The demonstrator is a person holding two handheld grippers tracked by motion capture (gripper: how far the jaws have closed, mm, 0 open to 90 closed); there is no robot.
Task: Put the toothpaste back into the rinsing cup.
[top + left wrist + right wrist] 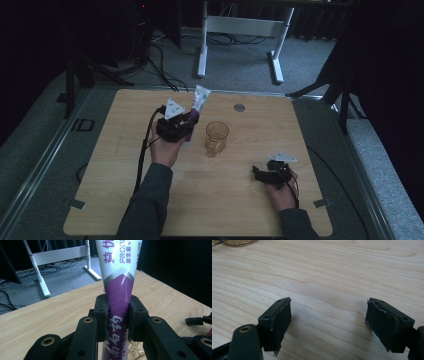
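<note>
A white and purple tube [198,107] with printed lettering is held above the wooden table [125,165], its flat crimped end pointing away from me. My left gripper [186,125] is shut on the tube [119,297] at its purple lower part, both pads pressing its sides. An amber patterned glass [216,137] stands upright just right of that gripper, at the table's middle. My right gripper [260,174] rests low near the front right of the table, jaws wide apart. In the right gripper view the right gripper [328,320] holds nothing, with bare wood between its pads.
A round grey grommet [239,107] sits in the table near its far edge. Beyond the table stand a white desk frame [240,30] and loose cables on grey carpet. The base of the glass [237,242] shows at the top left of the right gripper view.
</note>
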